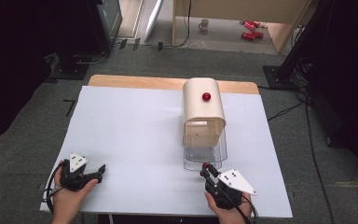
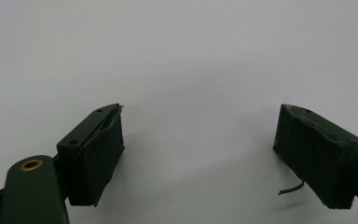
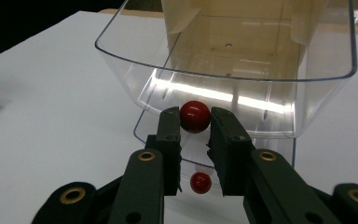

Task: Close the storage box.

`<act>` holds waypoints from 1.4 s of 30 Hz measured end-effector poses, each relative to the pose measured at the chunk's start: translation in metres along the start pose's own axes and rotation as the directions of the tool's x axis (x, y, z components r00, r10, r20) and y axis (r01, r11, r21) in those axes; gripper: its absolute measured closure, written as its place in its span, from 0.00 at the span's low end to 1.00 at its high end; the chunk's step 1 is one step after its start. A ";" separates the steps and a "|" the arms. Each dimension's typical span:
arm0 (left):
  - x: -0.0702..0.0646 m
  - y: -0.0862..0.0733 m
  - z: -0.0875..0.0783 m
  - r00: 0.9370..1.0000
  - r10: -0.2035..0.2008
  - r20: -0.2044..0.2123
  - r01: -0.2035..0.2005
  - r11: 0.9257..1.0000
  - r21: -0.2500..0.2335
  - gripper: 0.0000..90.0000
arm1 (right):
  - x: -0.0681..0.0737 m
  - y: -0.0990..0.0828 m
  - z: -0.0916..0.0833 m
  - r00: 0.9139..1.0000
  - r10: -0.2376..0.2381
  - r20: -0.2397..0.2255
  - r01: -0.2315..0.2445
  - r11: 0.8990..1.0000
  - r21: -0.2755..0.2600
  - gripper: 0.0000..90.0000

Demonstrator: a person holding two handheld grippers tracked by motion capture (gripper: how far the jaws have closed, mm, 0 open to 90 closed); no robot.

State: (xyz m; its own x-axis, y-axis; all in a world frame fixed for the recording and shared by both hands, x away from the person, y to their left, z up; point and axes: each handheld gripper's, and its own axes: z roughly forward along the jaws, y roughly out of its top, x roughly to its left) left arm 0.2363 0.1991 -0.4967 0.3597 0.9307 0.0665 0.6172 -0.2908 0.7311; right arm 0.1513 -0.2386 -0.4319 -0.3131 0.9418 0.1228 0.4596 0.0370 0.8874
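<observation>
Glossily round, red knob (image 3: 195, 116) between right gripper (image 3: 195, 135) pads.

White table (image 1: 135, 140), wooden strip at far edge. Cream box (image 1: 203, 100), red knob (image 1: 206, 96) on top. Clear plastic drawer (image 3: 223, 70) ahead of black right gripper (image 3: 195, 122); glossy red ball (image 3: 195, 116) between jaws. Black left gripper (image 2: 200, 135), grey plate.

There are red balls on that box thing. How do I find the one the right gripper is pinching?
Find the cream box on the white table. Its clear drawer slides out toward the person. The red knob on the drawer's front sits between the right gripper; the other knob sits on the box's top.
</observation>
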 end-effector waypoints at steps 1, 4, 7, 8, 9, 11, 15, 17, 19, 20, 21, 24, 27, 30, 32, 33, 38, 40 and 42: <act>0.000 0.000 0.000 1.000 0.000 0.000 0.000 1.000 0.000 0.17 | 0.000 0.000 0.000 1.000 -0.002 0.004 0.002 1.000 0.000 0.84; 0.000 0.000 0.000 1.000 0.000 0.001 0.000 1.000 0.000 0.17 | 0.000 0.001 -0.002 1.000 0.002 0.003 -0.002 1.000 -0.003 0.85; 0.000 0.000 0.000 1.000 -0.001 0.001 0.001 1.000 0.000 0.17 | 0.000 0.002 -0.004 1.000 0.008 -0.002 -0.008 1.000 -0.010 0.89; 0.000 0.000 0.000 1.000 -0.002 0.002 0.002 1.000 0.000 0.17 | 0.000 0.003 -0.006 1.000 0.011 -0.002 -0.011 1.000 -0.020 0.94; 0.000 0.000 0.000 1.000 -0.002 0.002 0.002 1.000 0.000 0.18 | 0.000 0.006 -0.008 1.000 0.005 0.014 -0.005 1.000 -0.031 0.97; 0.000 0.000 0.000 1.000 -0.002 0.002 0.002 1.000 -0.001 0.18 | -0.001 0.007 -0.008 1.000 0.008 0.015 -0.008 1.000 -0.030 0.97; 0.000 0.000 0.000 1.000 0.000 0.004 0.000 1.000 0.000 0.18 | -0.001 0.006 -0.006 1.000 0.015 -0.001 -0.015 1.000 -0.020 0.91; 0.000 0.000 0.000 1.000 0.000 0.006 0.000 1.000 0.001 0.18 | -0.001 0.004 -0.006 1.000 0.018 -0.005 -0.018 1.000 -0.018 0.90; 0.000 0.000 0.000 1.000 -0.002 0.008 0.002 1.000 0.000 0.18 | 0.001 0.002 -0.003 1.000 0.021 -0.001 -0.021 1.000 -0.016 0.86; 0.000 0.000 0.000 1.000 0.001 0.008 -0.001 1.000 0.000 0.18 | 0.001 0.002 -0.002 1.000 0.022 0.000 -0.022 1.000 -0.016 0.85; 0.000 0.000 0.000 1.000 0.001 0.008 -0.001 1.000 0.000 0.18 | 0.001 0.002 -0.002 1.000 0.022 0.000 -0.022 1.000 -0.016 0.85; 0.000 0.000 0.000 1.000 0.002 0.010 -0.002 1.000 0.001 0.18 | 0.002 0.000 0.001 1.000 0.016 0.014 -0.016 1.000 -0.009 0.83; 0.000 0.000 0.000 1.000 0.002 0.012 -0.002 1.000 0.001 0.18 | 0.004 -0.005 0.005 1.000 0.016 0.025 -0.016 1.000 -0.008 0.83; 0.000 0.000 0.000 1.000 0.006 0.012 -0.006 1.000 0.002 0.18 | 0.005 -0.007 0.007 0.999 0.031 0.037 -0.031 0.999 -0.016 0.83; 0.000 0.000 0.000 1.000 0.004 0.013 -0.004 1.000 0.000 0.18 | 0.006 -0.006 0.007 0.999 0.032 0.039 -0.031 0.999 -0.019 0.84; 0.000 0.000 0.000 1.000 0.004 0.013 -0.004 1.000 0.000 0.18 | 0.006 -0.006 0.007 0.999 0.033 0.039 -0.033 0.999 -0.019 0.84; 0.000 0.000 0.000 1.000 0.008 0.014 -0.008 1.000 0.001 0.18 | 0.006 -0.005 0.006 0.999 0.034 0.041 -0.033 0.999 -0.020 0.84; 0.000 0.000 0.000 1.000 0.009 0.014 -0.009 1.000 0.002 0.18 | 0.005 -0.002 0.003 0.998 0.040 0.038 -0.038 0.999 -0.038 0.84; 0.000 0.000 0.000 1.000 0.009 0.014 -0.009 1.000 0.003 0.18 | 0.005 0.002 0.002 0.998 0.042 0.038 -0.040 0.998 -0.045 0.84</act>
State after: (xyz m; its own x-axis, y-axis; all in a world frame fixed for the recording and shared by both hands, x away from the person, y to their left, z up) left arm 0.2365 0.1995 -0.4966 0.3749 0.9249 0.0631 0.6159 -0.2993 0.7288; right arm 0.1524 -0.2330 -0.4300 -0.2619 0.9544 0.1431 0.4343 -0.0159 0.9006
